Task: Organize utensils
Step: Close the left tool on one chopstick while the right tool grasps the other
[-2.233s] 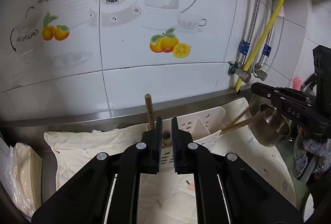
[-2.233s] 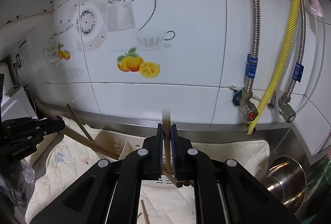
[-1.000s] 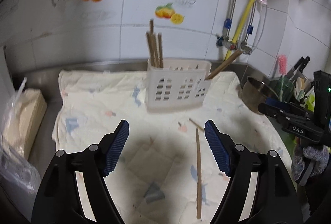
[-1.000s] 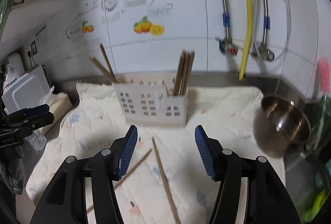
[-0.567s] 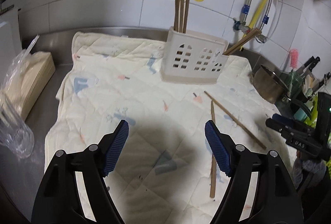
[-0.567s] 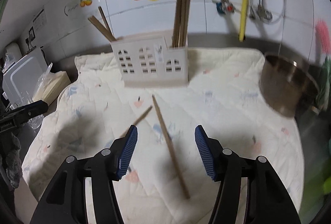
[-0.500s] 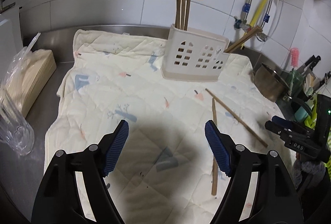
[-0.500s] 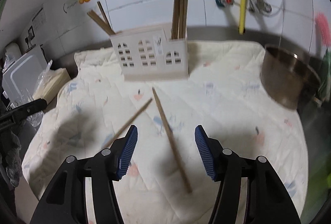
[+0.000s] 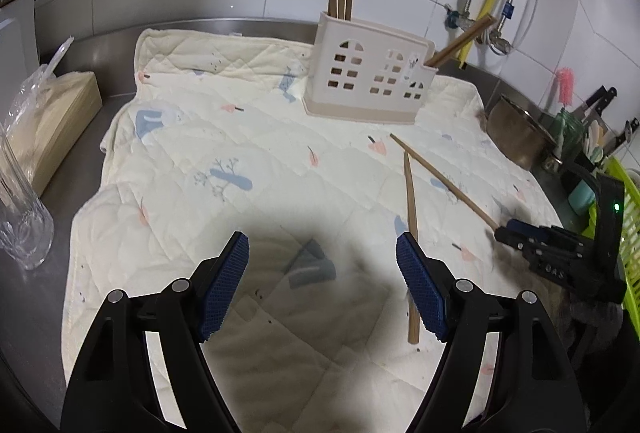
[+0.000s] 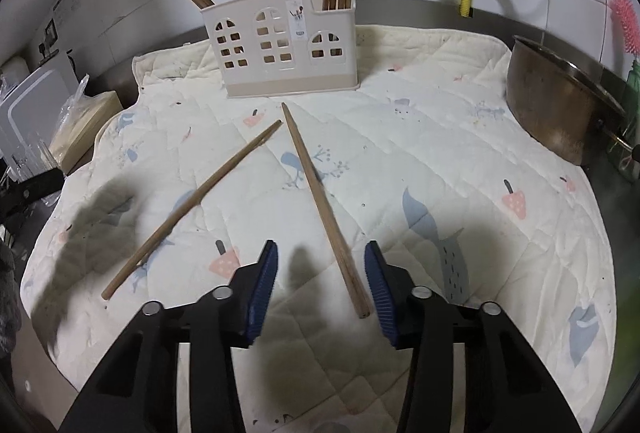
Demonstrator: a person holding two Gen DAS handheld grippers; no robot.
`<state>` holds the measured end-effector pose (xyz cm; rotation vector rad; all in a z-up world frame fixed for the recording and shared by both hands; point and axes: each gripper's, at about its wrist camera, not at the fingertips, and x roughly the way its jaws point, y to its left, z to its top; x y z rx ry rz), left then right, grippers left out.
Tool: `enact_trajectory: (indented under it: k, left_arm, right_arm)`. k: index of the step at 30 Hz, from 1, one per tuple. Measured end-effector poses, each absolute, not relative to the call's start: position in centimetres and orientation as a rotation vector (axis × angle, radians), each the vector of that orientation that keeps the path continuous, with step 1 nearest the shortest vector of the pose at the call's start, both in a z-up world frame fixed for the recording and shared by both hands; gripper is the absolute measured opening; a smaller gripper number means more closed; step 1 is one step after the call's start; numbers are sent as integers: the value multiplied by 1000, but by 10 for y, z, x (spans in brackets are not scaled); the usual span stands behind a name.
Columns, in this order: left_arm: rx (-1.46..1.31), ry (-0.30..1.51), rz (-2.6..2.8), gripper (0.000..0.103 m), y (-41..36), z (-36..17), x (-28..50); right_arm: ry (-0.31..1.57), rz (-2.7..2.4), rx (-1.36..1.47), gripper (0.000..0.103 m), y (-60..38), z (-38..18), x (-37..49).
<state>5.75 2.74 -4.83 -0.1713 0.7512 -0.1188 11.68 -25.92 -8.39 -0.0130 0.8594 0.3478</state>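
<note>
Two loose chopsticks on cloth (five in caddy); both grippers' fingers wide apart, empty.

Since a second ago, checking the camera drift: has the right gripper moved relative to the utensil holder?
Yes. The right gripper has backed away from the utensil holder and dropped toward the loose chopstick.

Two loose chopsticks at 12 o'clock on one quilted mat, five chopsticks standing in one white holder, one steel pot at 2 o'clock
</note>
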Motion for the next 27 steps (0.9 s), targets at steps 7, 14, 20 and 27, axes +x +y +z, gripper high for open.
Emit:
enact_trajectory:
  k: [7,14,20,27]
  left_arm:
    - [-149,779,-154,74,15,-60,51]
    - [-136,807,-234,64,-2,-71,46]
    - [-123,841,-308,49,-22,-82,45]
    - [-113,876,-351,32,-40,-92,57]
  right_arm:
    - [886,339,-20,23,-260,-92,122]
    - [904,321,-67,14,-258,-95,124]
    - [907,322,-88,10,-257,-95,125]
    - [898,330,-79,8,-258,-94,121]
